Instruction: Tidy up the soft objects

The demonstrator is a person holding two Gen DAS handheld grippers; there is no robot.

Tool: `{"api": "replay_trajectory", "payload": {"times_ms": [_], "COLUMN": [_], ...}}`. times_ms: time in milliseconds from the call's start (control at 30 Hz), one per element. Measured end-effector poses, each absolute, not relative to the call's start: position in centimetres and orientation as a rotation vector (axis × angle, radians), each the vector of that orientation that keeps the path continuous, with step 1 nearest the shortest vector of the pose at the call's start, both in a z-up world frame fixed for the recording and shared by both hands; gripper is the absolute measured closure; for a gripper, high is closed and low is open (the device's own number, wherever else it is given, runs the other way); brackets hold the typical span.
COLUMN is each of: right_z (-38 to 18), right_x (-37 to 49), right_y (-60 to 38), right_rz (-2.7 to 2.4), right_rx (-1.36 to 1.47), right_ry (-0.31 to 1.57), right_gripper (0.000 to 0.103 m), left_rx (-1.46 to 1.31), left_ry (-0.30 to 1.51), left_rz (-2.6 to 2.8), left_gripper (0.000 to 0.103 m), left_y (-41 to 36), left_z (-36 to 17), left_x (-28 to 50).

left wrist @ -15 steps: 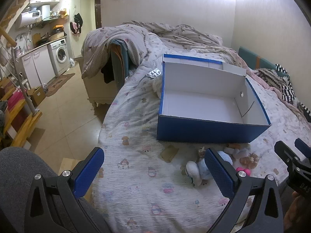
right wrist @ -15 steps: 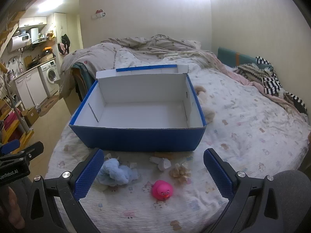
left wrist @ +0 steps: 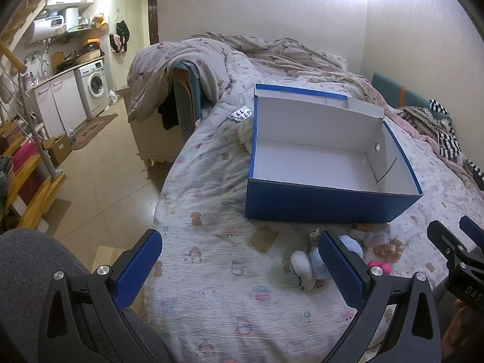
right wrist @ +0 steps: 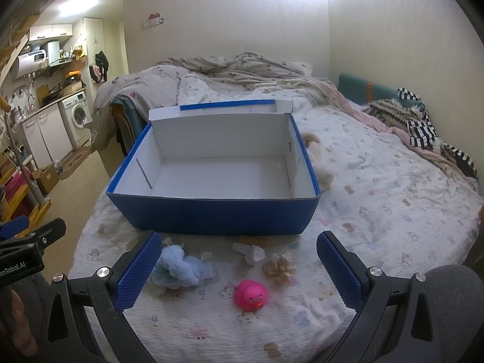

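Both tongs released and empty, right tongs (right wrist: 236, 267) low-centre over pink duck (right wrist: 251, 295) and blue plush (right wrist: 178, 267) before empty blue box (right wrist: 211, 214); soft bedding may let toys slip when pinched.

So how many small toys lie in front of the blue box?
4: light blue plush at left, white piece, tan piece, pink duck nearest. More may hide beside the box.
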State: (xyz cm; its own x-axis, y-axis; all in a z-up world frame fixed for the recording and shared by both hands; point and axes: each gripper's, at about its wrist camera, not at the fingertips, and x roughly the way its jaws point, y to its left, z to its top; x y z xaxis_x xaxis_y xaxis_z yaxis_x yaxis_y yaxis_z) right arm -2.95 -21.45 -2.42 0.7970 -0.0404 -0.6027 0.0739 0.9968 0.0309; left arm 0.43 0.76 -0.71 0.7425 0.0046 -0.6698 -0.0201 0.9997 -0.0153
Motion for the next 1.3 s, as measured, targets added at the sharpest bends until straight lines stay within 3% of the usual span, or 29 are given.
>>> {"api": "replay_trajectory", "payload": {"times_ms": [1300], "right_z": [-2.36], "right_x": [-3.03], "right_y": [-21.47], "right_rz": [-0.062], "right_rx": [0.053], "right_ry": [0.640], "right_gripper": [0.000], "left_rx": [-0.041], "left_ry": [0.743], "left_rz": [0.030], "left_gripper": [0.000], "left_y": [1.15], "left_z": [-0.74], "left_x": [0.59]}}
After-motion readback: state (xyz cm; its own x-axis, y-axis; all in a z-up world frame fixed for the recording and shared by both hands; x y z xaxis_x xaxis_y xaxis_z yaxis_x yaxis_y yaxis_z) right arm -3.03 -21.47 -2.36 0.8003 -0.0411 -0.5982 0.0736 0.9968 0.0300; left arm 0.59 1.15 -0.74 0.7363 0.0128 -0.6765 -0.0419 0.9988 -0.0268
